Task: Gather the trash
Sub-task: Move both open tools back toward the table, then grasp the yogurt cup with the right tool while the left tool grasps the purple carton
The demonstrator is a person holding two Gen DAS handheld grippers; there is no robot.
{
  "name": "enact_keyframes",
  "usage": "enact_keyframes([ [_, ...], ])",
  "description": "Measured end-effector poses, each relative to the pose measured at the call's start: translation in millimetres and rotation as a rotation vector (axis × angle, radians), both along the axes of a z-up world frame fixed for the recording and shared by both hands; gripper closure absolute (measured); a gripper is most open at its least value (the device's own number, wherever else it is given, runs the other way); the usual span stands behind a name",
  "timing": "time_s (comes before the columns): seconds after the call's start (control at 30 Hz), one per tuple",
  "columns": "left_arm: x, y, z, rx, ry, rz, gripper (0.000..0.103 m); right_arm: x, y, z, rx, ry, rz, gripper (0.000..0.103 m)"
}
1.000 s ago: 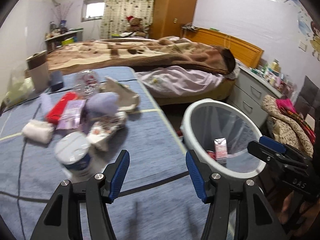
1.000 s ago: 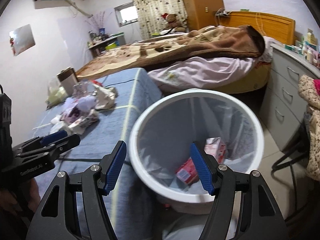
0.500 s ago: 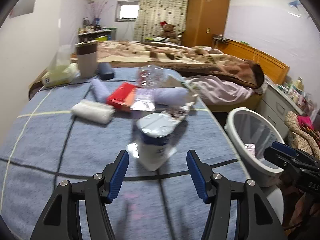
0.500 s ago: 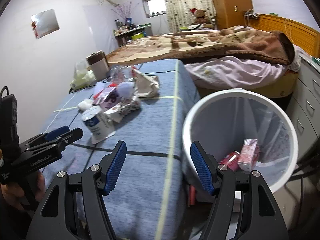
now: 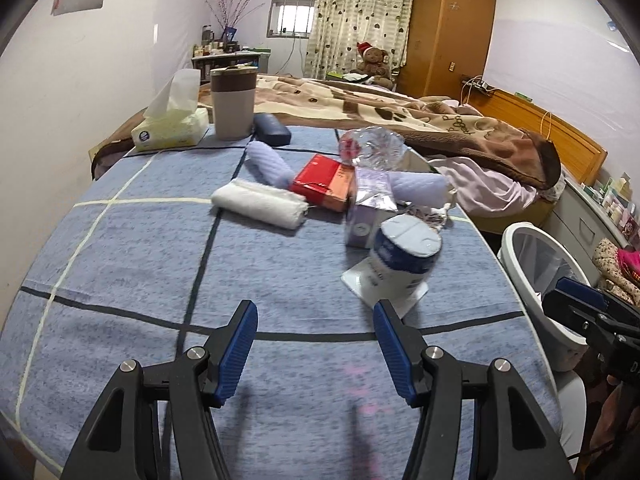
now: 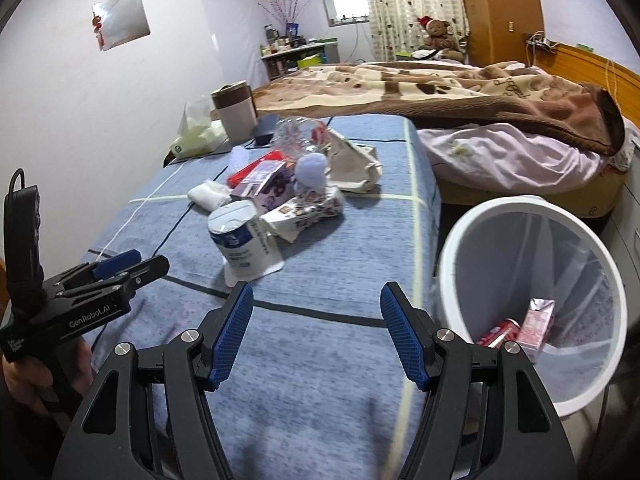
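- Claws: left claw (image 5: 316, 338) and right claw (image 6: 316, 324) are both hanging apart, gripping nothing, over the blue worktop (image 5: 132, 264).
- White-and-blue pouch (image 5: 402, 258) is standing near the white bin (image 6: 532, 300).

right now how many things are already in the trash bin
2 visible in the white bin: a pink carton leaning against a red can at the bottom. The right gripper partly blocks the bottom, so more may be hidden.

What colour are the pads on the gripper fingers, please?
Blue pads on black frames, clearest in the left wrist view.
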State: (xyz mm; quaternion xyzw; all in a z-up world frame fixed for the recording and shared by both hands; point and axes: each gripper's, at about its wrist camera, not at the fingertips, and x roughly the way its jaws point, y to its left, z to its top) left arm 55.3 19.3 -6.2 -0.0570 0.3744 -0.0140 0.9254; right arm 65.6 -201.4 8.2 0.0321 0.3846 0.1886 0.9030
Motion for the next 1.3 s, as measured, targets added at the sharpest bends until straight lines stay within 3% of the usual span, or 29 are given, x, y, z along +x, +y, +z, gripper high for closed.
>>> enact_keyframes([
  [0.47,8.5,33.2,-7.8,-0.044,0.029,0.017,0.043,21.1,47.2,1.4,-0.025,-0.007,0.097,0.035],
  [0.97,17.0,72.7,-18.8,-0.086,0.055,0.065,0.043,49.1,81.2,-16.5,-0.067,0.017,0.138,0.036],
  [1.1,20.6,77.4,-23.4,-0.106,0.065,0.065,0.043,56.4,88.9,-20.9,-0.088,0.030,0.142,0.050],
  [1.3,22.9,77.8,-26.4,-0.121,0.077,0.067,0.043,48.4,86.4,-16.9,-0.067,0.027,0.143,0.050],
])
